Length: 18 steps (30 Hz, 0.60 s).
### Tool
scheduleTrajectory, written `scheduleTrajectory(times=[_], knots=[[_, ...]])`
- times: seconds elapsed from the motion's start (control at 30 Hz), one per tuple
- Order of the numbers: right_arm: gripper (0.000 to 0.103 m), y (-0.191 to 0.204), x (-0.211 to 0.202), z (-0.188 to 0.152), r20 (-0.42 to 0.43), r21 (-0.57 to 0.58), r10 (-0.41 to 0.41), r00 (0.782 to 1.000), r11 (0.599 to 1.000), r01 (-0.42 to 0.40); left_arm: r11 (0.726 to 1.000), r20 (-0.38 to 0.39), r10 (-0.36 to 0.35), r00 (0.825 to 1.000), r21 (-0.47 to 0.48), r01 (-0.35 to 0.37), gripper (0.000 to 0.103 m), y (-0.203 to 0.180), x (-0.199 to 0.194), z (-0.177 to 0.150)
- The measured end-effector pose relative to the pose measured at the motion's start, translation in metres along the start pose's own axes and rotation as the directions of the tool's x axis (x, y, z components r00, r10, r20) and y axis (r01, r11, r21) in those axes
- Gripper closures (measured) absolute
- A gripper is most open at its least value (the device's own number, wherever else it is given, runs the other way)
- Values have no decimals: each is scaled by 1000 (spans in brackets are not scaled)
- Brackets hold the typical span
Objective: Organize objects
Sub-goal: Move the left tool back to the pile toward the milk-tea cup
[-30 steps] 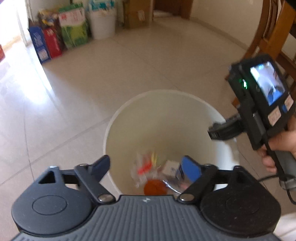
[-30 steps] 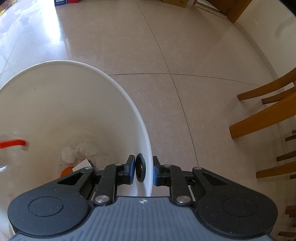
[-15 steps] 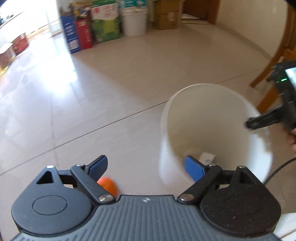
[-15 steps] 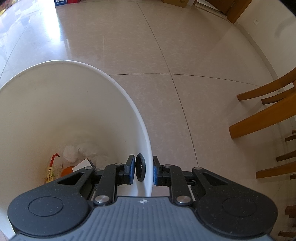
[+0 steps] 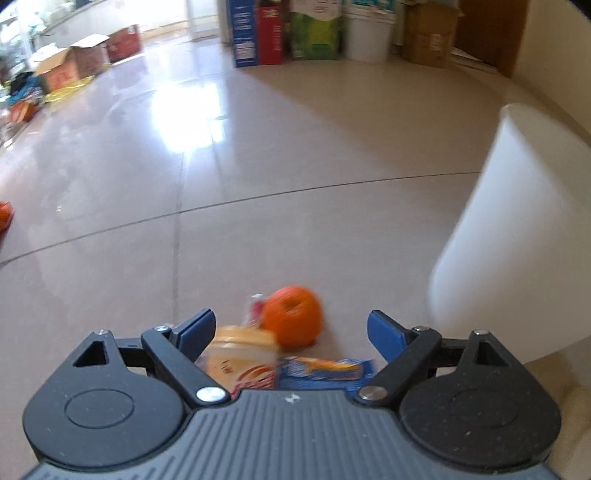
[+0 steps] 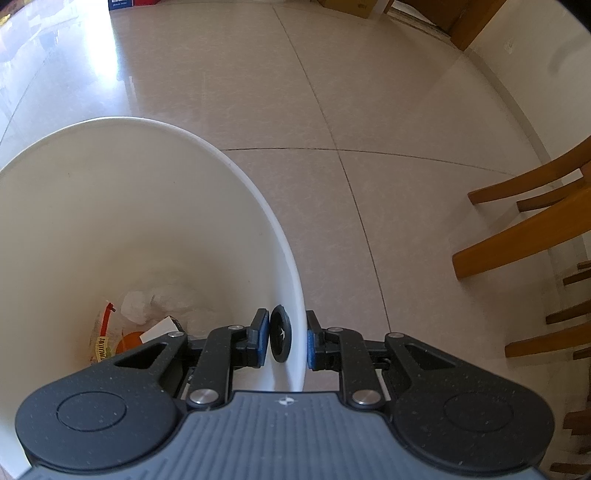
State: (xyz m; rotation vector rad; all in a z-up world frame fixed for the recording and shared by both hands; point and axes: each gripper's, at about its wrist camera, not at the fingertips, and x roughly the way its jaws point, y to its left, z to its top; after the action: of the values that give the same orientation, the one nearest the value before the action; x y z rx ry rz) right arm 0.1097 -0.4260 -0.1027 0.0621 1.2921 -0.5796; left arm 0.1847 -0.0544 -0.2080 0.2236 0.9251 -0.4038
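My left gripper hangs low over the floor with its jaws wide and closing. Nothing is pressed by its blue pads. Seen between its fingers on the tiles are an orange, a yellow tub and a blue wrapper. The white bucket stands to the right of them. My right gripper is shut on the bucket's rim, beside a black grommet. In the bucket's bottom lie crumpled paper, a packet with a red strip and a small white box.
Wooden chair legs stand right of the bucket. Coloured cartons and a white pail line the far wall. Open cardboard boxes sit far left, and something orange shows at the left edge.
My left gripper swung from above the bucket to the left and down toward the floor, bringing the orange and packets into view. A packet fell to the bucket's bottom. The right gripper stayed put.
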Motion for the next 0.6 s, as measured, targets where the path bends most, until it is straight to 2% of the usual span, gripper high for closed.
scheduleTrajectory(times=[0.03, 0.1, 0.17, 0.3, 0.53, 0.6], knots=[[80, 1, 0, 0, 1, -2, -4, 1000, 1000, 4, 1000, 3, 18, 1000, -5, -18, 18, 4, 6, -9], [80, 2, 0, 0, 1, -2, -7, 1000, 1000, 7, 999, -4, 48, 999, -18, -48, 28, 12, 19, -26], [80, 3, 0, -1, 2, -2, -8, 1000, 1000, 8, 996, -37, 76, 996, -50, -78, 31, 21, 32, -42], [80, 3, 0, 0, 2, -2, -9, 1000, 1000, 9, 989, -77, 86, 993, -115, -94, 35, 27, 53, -63], [79, 5, -2, 0, 3, -6, -14, 1000, 1000, 14, 986, -130, 111, 985, -107, -125, 43, 26, 86, -74], [79, 5, -2, 0, 3, -6, -15, 1000, 1000, 15, 987, -129, 111, 985, -103, -124, 41, 25, 94, -73]])
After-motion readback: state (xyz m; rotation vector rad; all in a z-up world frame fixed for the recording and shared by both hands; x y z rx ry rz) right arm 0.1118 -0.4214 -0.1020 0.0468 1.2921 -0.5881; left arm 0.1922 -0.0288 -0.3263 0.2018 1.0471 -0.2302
